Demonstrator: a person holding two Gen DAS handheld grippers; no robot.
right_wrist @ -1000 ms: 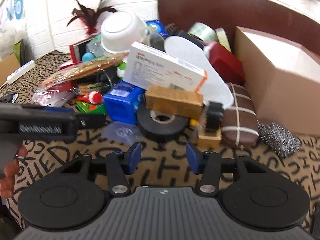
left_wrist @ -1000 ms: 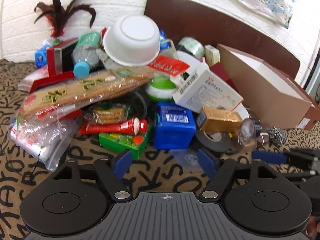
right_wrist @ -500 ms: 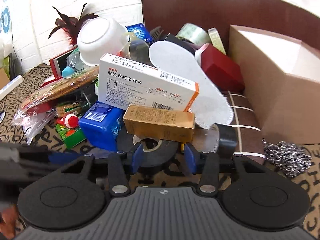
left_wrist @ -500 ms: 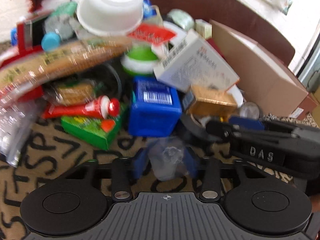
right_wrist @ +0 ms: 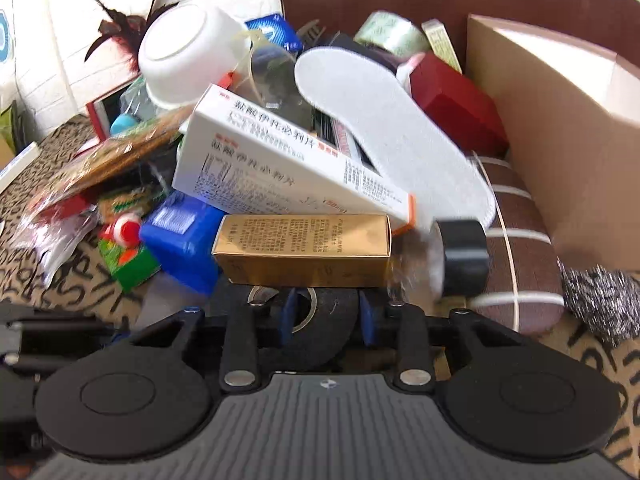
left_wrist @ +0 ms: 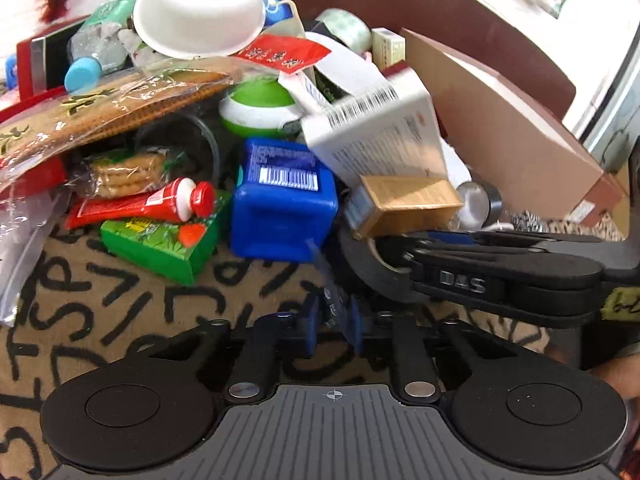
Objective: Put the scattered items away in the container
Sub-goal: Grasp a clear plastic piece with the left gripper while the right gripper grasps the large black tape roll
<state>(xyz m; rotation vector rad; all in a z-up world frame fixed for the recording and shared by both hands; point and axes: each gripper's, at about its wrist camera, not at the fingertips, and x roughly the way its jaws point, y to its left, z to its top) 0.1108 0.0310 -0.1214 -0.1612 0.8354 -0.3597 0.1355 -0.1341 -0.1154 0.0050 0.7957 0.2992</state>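
Observation:
A heap of items lies on the lettered cloth beside an open cardboard box (left_wrist: pixel 500 120) (right_wrist: pixel 560 128). My left gripper (left_wrist: pixel 333 324) is shut on a small clear plastic piece (left_wrist: pixel 328 280), held just above the cloth in front of the blue box (left_wrist: pixel 284 200). My right gripper (right_wrist: pixel 326 316) has its fingers around the rim of a black tape roll (right_wrist: pixel 320 320) (left_wrist: pixel 360 264), under the gold box (right_wrist: pixel 304 250) (left_wrist: pixel 404 204). The right gripper's body (left_wrist: pixel 500 276) reaches in from the right in the left wrist view.
The heap holds a white medicine box (right_wrist: pixel 280 164), a white bowl (left_wrist: pixel 200 8), a white insole (right_wrist: pixel 384 128), a red tube (left_wrist: pixel 140 204), a green box (left_wrist: pixel 160 248), a red box (right_wrist: pixel 452 104), a brown striped pouch (right_wrist: pixel 516 248) and a steel scourer (right_wrist: pixel 600 300).
My left gripper closed on the clear plastic piece and lifted it slightly. My right gripper moved forward and down onto the black tape roll, its fingers closing in on the rim.

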